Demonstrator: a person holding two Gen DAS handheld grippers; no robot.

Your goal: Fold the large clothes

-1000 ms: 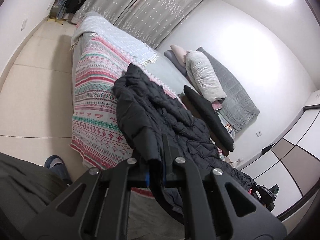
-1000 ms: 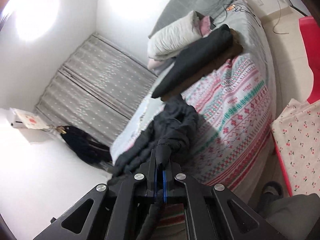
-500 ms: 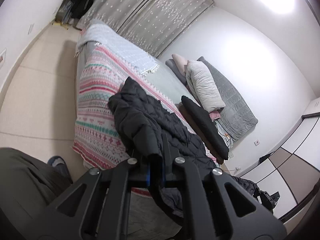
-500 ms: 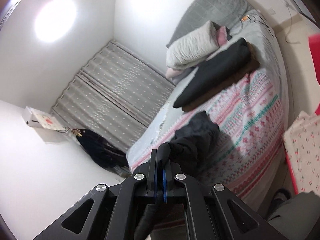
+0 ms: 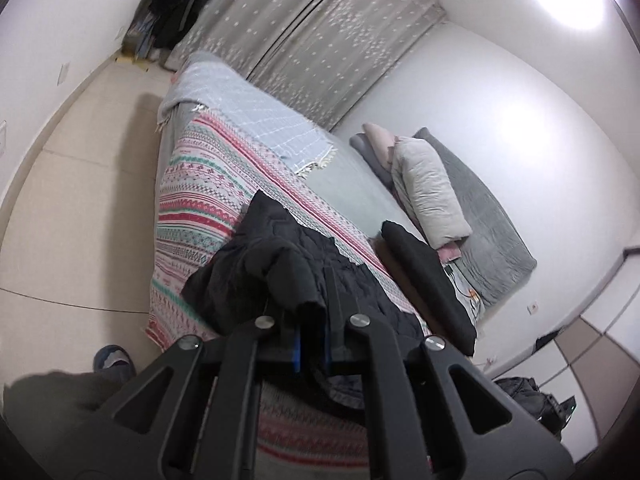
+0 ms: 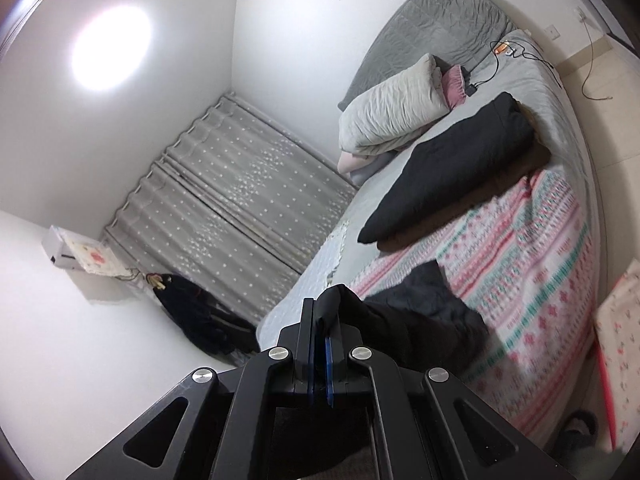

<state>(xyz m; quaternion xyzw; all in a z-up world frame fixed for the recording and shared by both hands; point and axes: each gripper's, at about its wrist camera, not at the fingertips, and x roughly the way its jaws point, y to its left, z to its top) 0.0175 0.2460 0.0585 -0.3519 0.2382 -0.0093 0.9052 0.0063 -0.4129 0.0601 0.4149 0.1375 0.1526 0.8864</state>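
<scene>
A black quilted puffer jacket [image 5: 280, 264] hangs from both grippers over the near edge of the bed, its far part lying on the striped patterned blanket [image 5: 200, 208]. My left gripper [image 5: 310, 312] is shut on a thick fold of the jacket. My right gripper [image 6: 322, 320] is shut on another edge of the jacket [image 6: 416, 316], which trails down onto the blanket [image 6: 528, 264]. Both grippers are held above the bed's edge.
A folded black garment on a brown one [image 6: 460, 168] lies further up the bed, beside white and pink pillows [image 6: 396, 108] and a grey quilt [image 5: 484, 224]. Charger cables [image 6: 508, 52] lie near the pillows. Curtains [image 5: 320, 32] stand behind. A slipper [image 5: 112, 360] is on the floor.
Both grippers have lifted and pulled back from the bed with the jacket in them. Less of the jacket lies on the blanket and more hangs from the grippers.
</scene>
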